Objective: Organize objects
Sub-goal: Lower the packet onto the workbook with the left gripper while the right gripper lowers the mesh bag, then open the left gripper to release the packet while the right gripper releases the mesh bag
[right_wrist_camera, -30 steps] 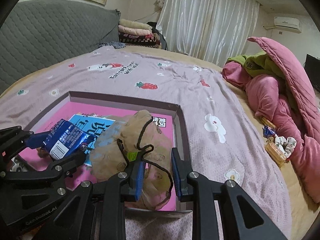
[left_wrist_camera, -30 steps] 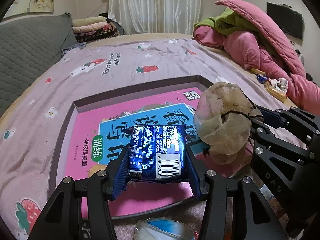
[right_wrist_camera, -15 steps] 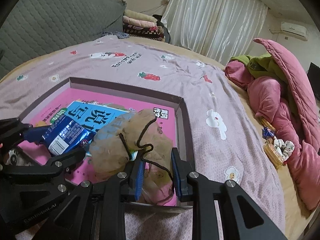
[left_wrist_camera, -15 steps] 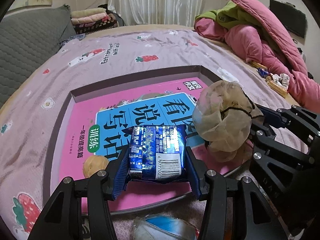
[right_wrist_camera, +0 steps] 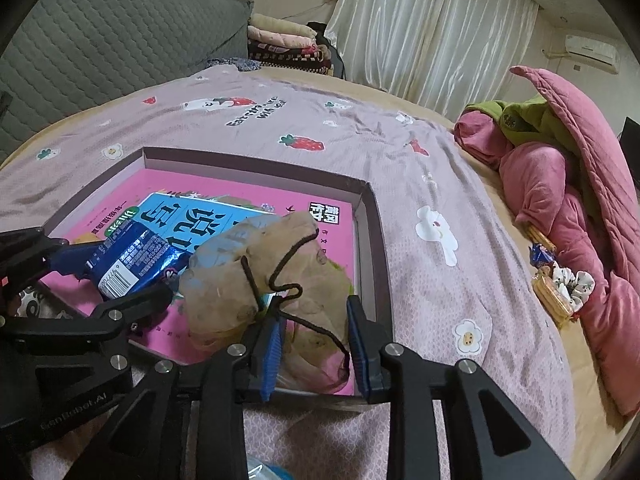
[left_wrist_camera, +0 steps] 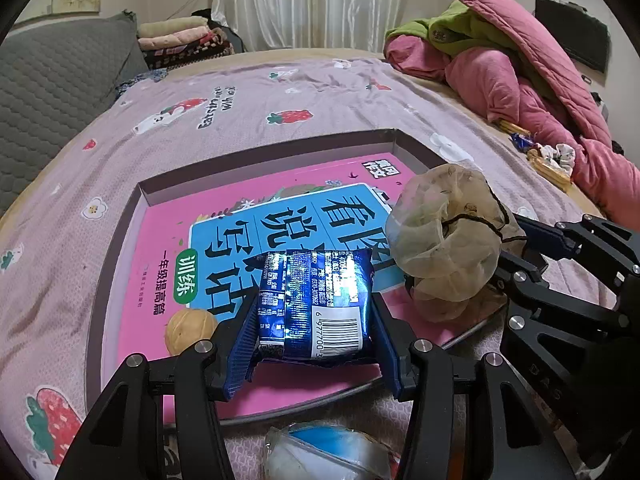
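My left gripper (left_wrist_camera: 314, 320) is shut on a shiny blue snack packet (left_wrist_camera: 316, 300), held just above the pink book (left_wrist_camera: 208, 204) inside a shallow grey box (left_wrist_camera: 256, 156). To its right, a beige mesh drawstring pouch (left_wrist_camera: 448, 240) sags onto the book's near right corner. In the right wrist view my right gripper (right_wrist_camera: 314, 328) has its jaws opening, with the pouch (right_wrist_camera: 256, 264) loose between them and its black cord trailing over the fabric. The left gripper (right_wrist_camera: 116, 276) with the packet (right_wrist_camera: 132, 256) shows at the left there.
A walnut (left_wrist_camera: 191, 326) lies on the book by the left finger. A blue-and-white plastic bag (left_wrist_camera: 320, 452) sits in front of the box. Pink and green quilts (left_wrist_camera: 520, 80) pile at the right, with small snacks (left_wrist_camera: 548, 160) beside them. Folded blankets (left_wrist_camera: 180, 40) are stacked at the back.
The right jaws have spread apart around the mesh pouch, which has slumped lower onto the book. The left gripper still holds the blue packet in the same place.
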Motion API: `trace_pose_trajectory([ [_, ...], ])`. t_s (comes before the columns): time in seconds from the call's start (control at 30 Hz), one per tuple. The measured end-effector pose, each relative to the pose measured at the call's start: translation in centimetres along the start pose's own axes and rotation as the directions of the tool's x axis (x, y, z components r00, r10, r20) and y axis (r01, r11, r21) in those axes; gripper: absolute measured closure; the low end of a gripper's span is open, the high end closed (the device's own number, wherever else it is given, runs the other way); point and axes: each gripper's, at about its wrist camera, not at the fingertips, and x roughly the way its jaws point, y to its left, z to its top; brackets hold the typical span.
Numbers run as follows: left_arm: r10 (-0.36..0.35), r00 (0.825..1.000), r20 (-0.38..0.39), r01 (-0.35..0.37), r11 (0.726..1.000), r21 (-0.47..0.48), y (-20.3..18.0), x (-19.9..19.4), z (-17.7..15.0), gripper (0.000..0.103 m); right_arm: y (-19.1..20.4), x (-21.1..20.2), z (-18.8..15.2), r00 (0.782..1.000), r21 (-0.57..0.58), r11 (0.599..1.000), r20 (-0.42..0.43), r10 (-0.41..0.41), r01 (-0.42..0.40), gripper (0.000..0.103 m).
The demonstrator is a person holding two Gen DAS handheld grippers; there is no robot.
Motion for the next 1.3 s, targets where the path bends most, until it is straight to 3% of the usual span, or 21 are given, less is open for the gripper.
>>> trace_pose_trajectory([
  [0.4,-0.002,1.000,0.000,0.002,1.000,0.003,-0.1,-0.2,0.0,0.048,0.2,-0.6,-0.3,1.000,-0.028,1.000,0.012,0.003,-0.003,0.051],
  [1.3,0.009,1.000,0.009,-0.009,1.000,0.013,0.0,-0.5,0.0,0.048,-0.2,-2.0,-0.5,0.998,-0.048,0.999,0.056,0.000,0.002,0.041],
])
